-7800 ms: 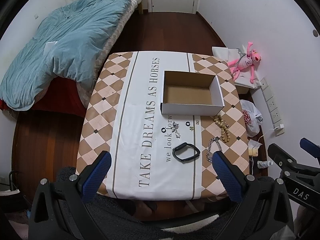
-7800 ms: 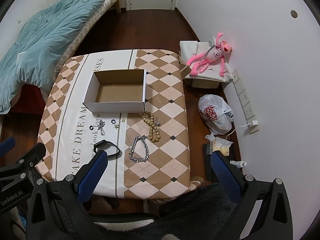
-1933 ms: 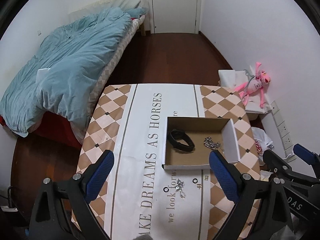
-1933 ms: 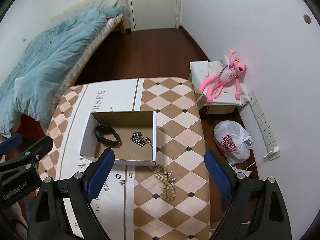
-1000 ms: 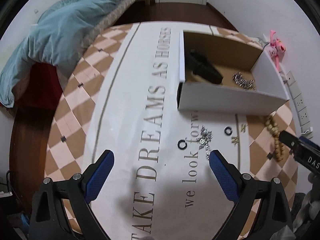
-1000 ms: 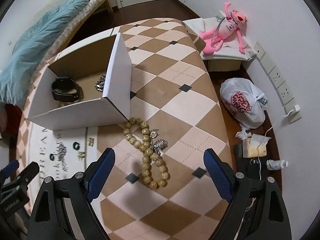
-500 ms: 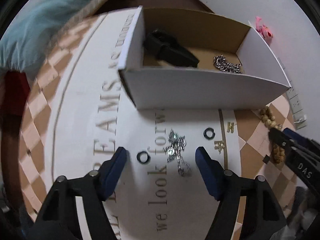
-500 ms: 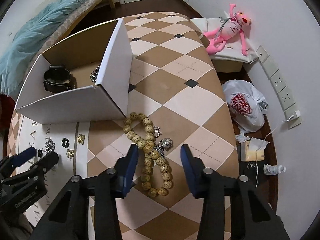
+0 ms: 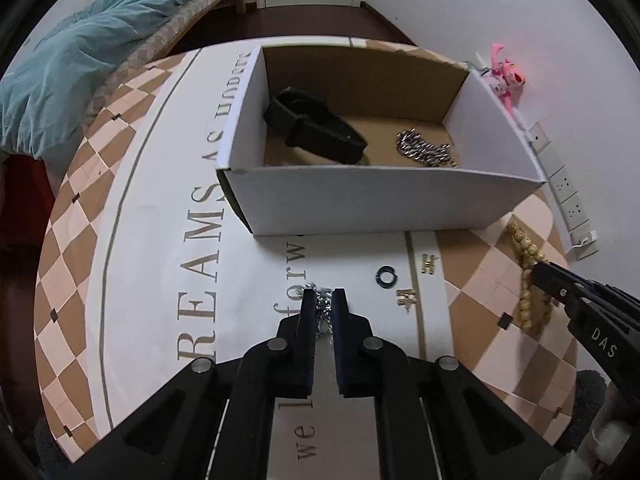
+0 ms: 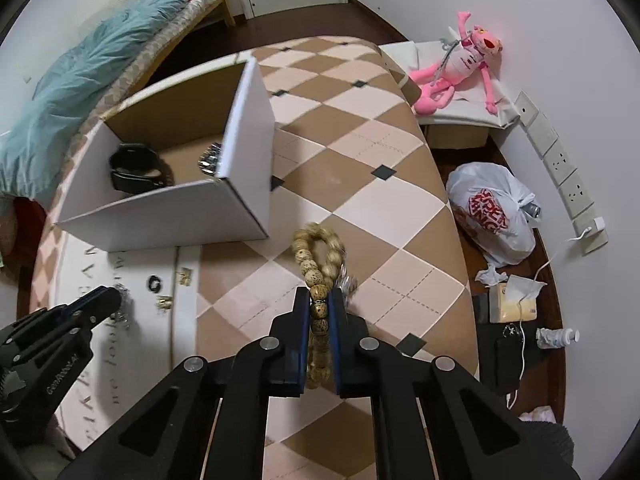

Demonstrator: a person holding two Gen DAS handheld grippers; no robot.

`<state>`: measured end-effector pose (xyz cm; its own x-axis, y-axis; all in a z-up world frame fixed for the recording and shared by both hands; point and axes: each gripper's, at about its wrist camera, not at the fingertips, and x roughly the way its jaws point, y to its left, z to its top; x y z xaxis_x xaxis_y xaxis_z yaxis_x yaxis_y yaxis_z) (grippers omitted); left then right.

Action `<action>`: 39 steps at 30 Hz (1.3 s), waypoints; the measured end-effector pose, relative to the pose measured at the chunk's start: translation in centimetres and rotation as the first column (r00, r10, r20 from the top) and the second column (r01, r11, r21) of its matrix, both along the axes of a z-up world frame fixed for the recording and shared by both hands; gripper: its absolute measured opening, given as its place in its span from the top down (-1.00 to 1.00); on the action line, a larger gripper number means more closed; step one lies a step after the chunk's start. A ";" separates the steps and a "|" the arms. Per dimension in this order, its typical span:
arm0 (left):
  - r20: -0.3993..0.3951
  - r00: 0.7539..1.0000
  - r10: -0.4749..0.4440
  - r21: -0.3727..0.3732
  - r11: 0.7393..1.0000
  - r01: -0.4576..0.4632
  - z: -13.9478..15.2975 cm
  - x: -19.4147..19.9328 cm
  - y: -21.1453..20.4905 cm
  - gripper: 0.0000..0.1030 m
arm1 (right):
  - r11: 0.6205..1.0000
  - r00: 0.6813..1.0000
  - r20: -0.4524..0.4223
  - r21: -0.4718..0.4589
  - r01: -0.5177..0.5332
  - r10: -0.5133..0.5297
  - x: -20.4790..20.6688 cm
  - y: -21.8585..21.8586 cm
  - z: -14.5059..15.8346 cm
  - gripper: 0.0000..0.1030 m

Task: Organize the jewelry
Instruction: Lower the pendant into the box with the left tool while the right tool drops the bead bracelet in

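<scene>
Our right gripper [image 10: 319, 300] pinches the wooden bead strand [image 10: 316, 276], whose long axis runs away from us toward the white box [image 10: 244, 184]. Our left gripper [image 9: 323, 295] clamps the small silver chain [image 9: 322, 304] on the tablecloth [image 9: 160, 280], beside 1 black ring [image 9: 386, 276].

The left hand-held gripper [image 9: 323, 295] is reaching forward and down toward the bench, its two blue-padded fingers [image 9: 308, 312] drawn nearly together and pinching a small silver chain piece [image 9: 323, 312] at their tips. The right hand-held gripper [image 10: 319, 300] is angling down likewise, its fingers [image 10: 301, 312] closing tight on a strand of wooden beads [image 10: 318, 264].
</scene>
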<state>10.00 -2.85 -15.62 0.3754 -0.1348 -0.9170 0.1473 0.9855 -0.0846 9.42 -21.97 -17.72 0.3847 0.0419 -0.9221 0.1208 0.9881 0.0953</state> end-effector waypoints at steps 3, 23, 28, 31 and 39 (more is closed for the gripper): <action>0.023 1.000 -0.010 -0.018 1.000 0.011 1.5 -0.6 0.0 0.91 | 1.000 1.000 0.012 0.028 -0.006 0.005 -0.5 0.1 0.9 0.82; 0.059 0.997 -0.057 -0.289 0.955 0.072 11.9 4.4 1.4 0.91 | 0.958 0.983 0.174 0.268 -0.106 0.060 3.7 0.8 12.5 0.82; 0.002 0.999 -0.047 -0.305 0.951 0.045 11.0 7.4 1.7 0.90 | 0.945 0.992 0.114 0.314 -0.094 0.061 7.4 1.7 10.7 0.82; -0.029 0.999 -0.040 -0.286 0.958 0.031 9.9 8.6 1.9 0.90 | 0.946 0.995 0.074 0.312 -0.092 0.072 9.1 2.3 9.1 0.82; -0.120 0.993 0.023 -0.238 0.970 -0.052 7.9 10.2 2.9 0.84 | 0.937 0.988 -0.045 0.326 -0.123 0.146 12.0 4.1 5.3 0.81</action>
